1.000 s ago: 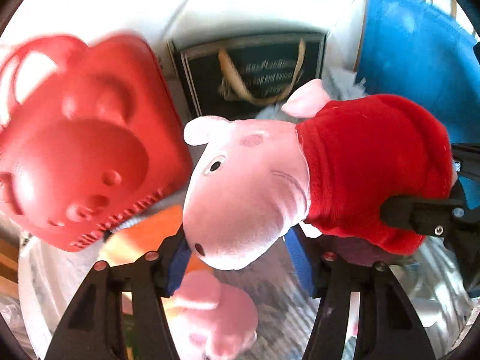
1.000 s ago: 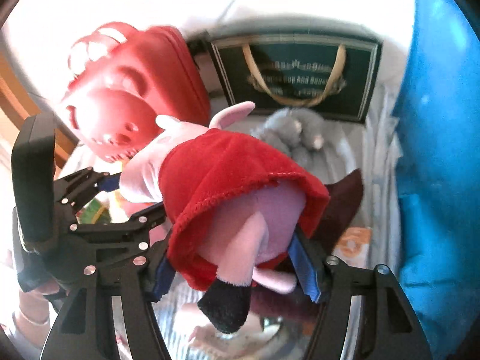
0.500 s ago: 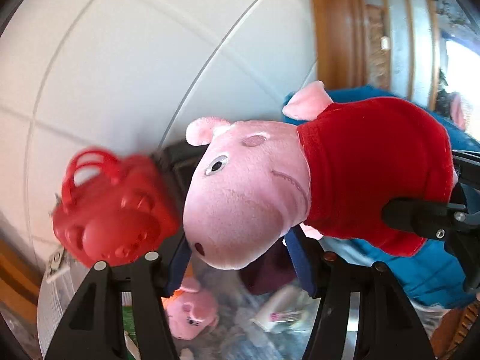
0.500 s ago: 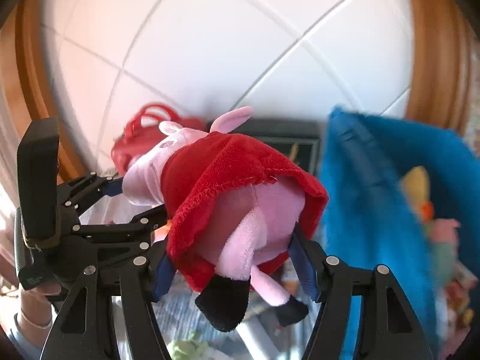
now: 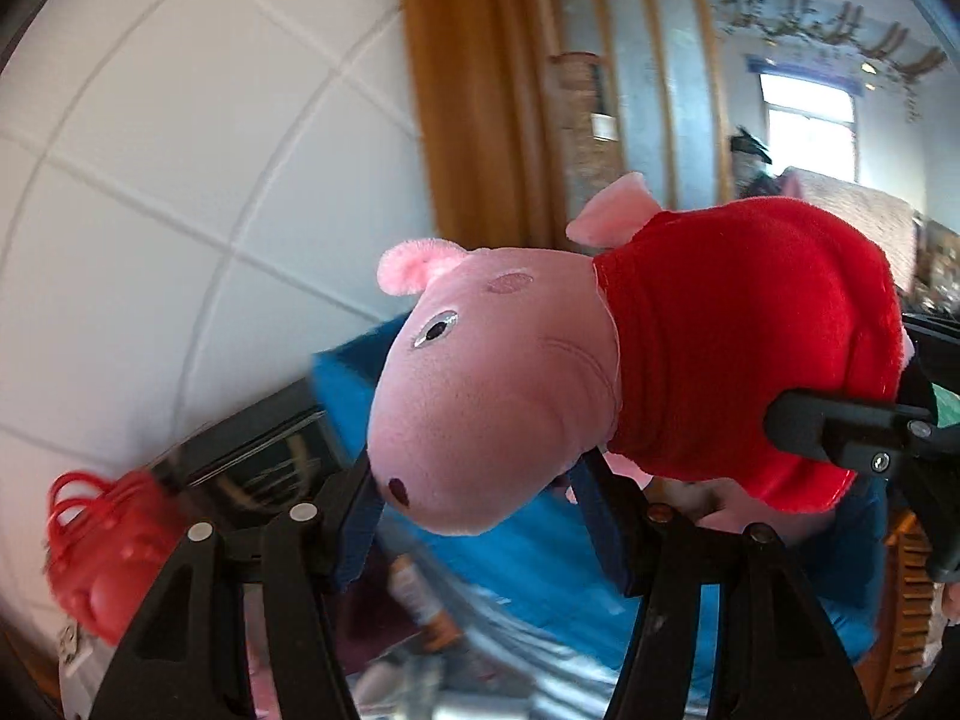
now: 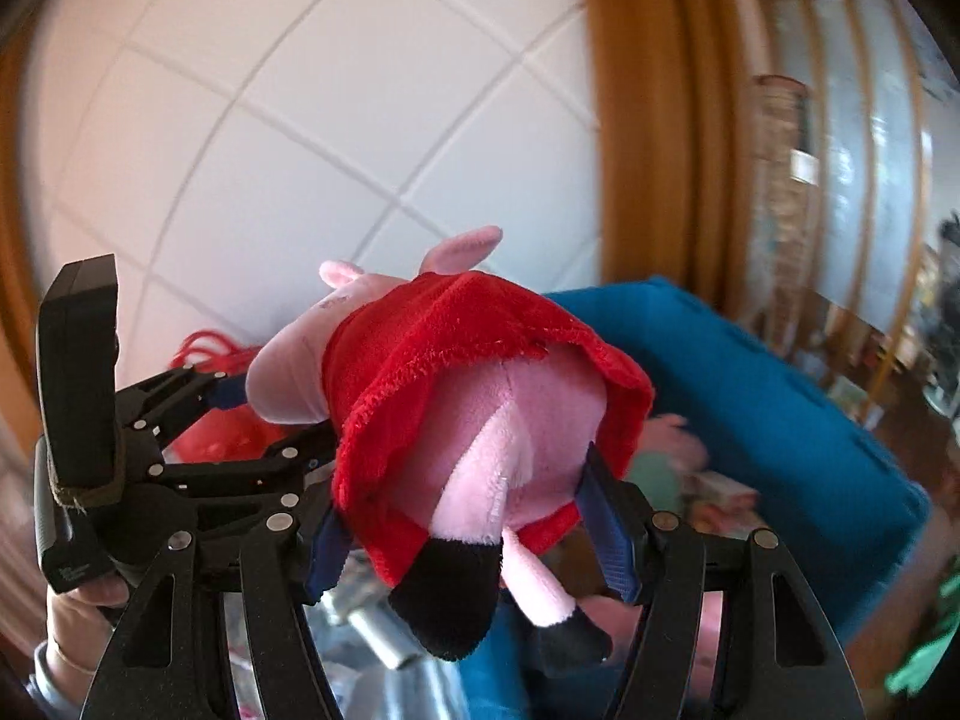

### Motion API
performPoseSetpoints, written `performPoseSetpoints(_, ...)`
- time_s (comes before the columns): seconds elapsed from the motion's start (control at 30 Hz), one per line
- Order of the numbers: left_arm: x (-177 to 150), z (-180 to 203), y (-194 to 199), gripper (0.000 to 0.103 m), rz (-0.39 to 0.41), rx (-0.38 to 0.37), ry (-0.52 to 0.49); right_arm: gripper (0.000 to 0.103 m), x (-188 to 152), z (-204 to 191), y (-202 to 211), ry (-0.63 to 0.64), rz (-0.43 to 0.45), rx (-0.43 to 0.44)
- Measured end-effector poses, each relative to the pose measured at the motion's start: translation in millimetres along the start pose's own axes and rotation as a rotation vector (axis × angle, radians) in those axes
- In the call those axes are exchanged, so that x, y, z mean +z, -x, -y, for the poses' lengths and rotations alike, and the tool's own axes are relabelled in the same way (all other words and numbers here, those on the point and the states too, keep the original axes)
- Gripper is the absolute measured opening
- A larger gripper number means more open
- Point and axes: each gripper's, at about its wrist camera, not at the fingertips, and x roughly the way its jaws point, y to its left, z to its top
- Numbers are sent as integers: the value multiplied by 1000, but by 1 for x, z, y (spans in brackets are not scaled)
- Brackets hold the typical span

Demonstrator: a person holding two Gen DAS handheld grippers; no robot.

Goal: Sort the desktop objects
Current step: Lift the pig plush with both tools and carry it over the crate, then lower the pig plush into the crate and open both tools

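A pink pig plush (image 5: 498, 396) in a red dress is held in the air by both grippers. My left gripper (image 5: 480, 516) is shut on its head and snout. My right gripper (image 6: 474, 510) is shut on its lower body, with the black-shoed legs (image 6: 450, 606) hanging between the fingers. In the right wrist view the left gripper (image 6: 240, 420) shows at the plush's head. In the left wrist view the right gripper's finger (image 5: 852, 426) shows against the red dress.
A blue fabric bin (image 6: 750, 396) lies below and right of the plush, with toys inside. A red plastic bear case (image 5: 102, 552) and a dark gift bag (image 5: 252, 462) stand by the white tiled wall (image 5: 180, 180). A wooden frame (image 6: 648, 120) rises behind.
Both grippers have lifted the plush and swung it right. The red case and dark bag have dropped to the lower left; the blue bin now lies under the plush.
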Motion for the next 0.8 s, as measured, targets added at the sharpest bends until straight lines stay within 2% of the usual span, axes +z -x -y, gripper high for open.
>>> performPoseSetpoints(0.2, 20, 62, -46, 59, -54, -88, -38, 67, -9, 73, 10, -77, -24, -73)
performPoseSetpoints(0.37, 31, 100, -77, 59, -108, -115, -61, 67, -14, 122, 9, -118, -57, -99)
performPoseSetpoints(0.53, 39, 117, -100, 59, -154, -105, -68, 68, -19, 148, -3, -147, -89, -82)
performPoseSetpoints(0.7, 35, 129, -116, 61, -204, -103, -55, 70, -25, 169, -11, -184, -103, -58)
performPoseSetpoints(0.8, 31, 129, -122, 61, -224, -88, -64, 70, -25, 180, -21, -193, -120, -72)
